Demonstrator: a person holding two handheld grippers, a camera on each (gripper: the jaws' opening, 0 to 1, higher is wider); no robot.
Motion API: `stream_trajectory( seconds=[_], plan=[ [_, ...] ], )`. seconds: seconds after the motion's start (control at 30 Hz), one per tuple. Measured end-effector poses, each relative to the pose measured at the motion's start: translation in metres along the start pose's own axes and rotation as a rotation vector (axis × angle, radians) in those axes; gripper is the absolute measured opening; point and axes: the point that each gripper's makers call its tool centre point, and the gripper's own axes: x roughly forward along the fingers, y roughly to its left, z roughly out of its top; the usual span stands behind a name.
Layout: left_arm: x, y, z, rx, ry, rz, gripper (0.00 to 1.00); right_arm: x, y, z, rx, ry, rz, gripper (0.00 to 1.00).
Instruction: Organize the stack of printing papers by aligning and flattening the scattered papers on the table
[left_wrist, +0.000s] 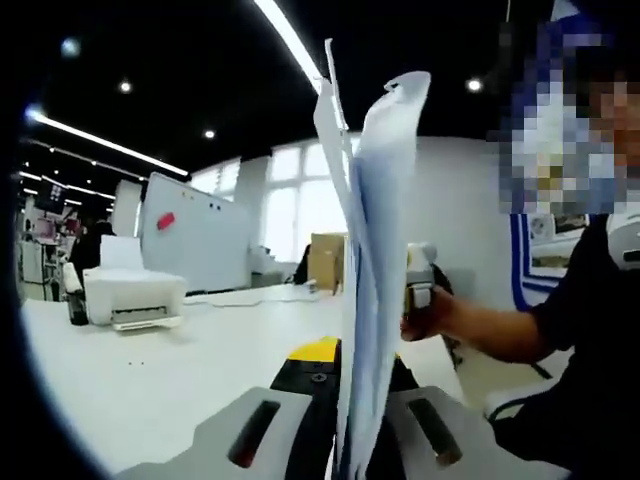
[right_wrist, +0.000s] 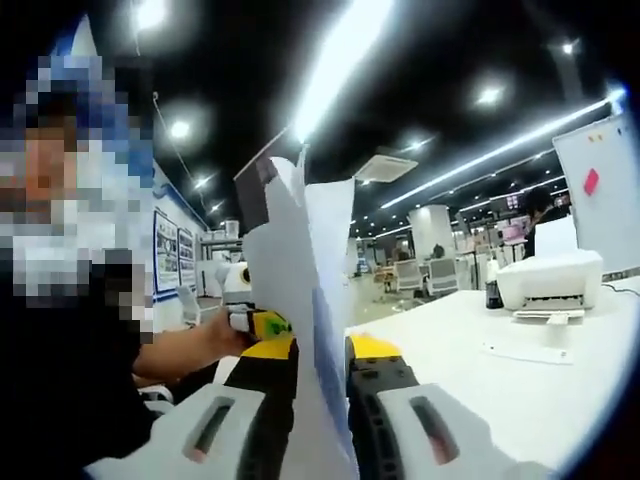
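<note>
A stack of white printing papers stands upright and edge-on above the white table, its top corners splayed and curling. My left gripper is shut on the stack's lower edge, with one jaw on each side. Past the sheets, a person's hand holds my right gripper. In the right gripper view the same paper stack rises between the jaws of my right gripper, which is shut on it. My left gripper shows yellow and black beyond the papers, held by a hand.
A white printer stands on the table's far side, seen again as the printer with a loose sheet in front of it. A whiteboard and a cardboard box stand behind. The person's dark sleeve is close.
</note>
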Motion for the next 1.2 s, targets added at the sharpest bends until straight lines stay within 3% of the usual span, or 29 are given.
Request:
stream_trajectory(
  seconds=[0.13, 0.23, 0.4, 0.57, 0.67, 0.8, 1.0, 1.13, 1.2],
  plan=[
    [-0.003, 0.001, 0.015, -0.025, -0.048, 0.006, 0.05, -0.005, -0.004, 0.001, 0.006, -0.02, -0.017, 0.17],
    [-0.007, 0.001, 0.03, -0.034, -0.092, 0.017, 0.05, -0.009, -0.006, 0.004, 0.018, -0.065, -0.037, 0.24],
    [-0.016, -0.01, 0.065, 0.019, -0.177, 0.012, 0.05, -0.027, -0.016, 0.016, 0.049, -0.215, -0.094, 0.36],
    [-0.023, -0.029, 0.101, 0.06, -0.278, -0.009, 0.05, -0.04, -0.023, 0.019, 0.103, -0.36, -0.131, 0.54],
    [-0.025, -0.039, 0.117, 0.054, -0.341, -0.029, 0.05, -0.04, -0.018, 0.016, 0.146, -0.426, -0.106, 0.61],
    [-0.028, -0.048, 0.131, 0.05, -0.394, -0.033, 0.05, -0.037, -0.017, 0.008, 0.187, -0.466, -0.09, 0.66],
    [-0.032, -0.067, 0.144, 0.05, -0.487, -0.101, 0.05, -0.009, 0.014, 0.007, 0.292, -0.552, 0.054, 0.69],
    [-0.034, -0.072, 0.144, 0.029, -0.53, -0.127, 0.05, 0.009, 0.022, 0.003, 0.341, -0.565, 0.095, 0.68],
    [-0.035, -0.072, 0.142, 0.003, -0.554, -0.134, 0.05, 0.01, 0.028, 0.008, 0.354, -0.604, 0.132, 0.6]
  ],
)
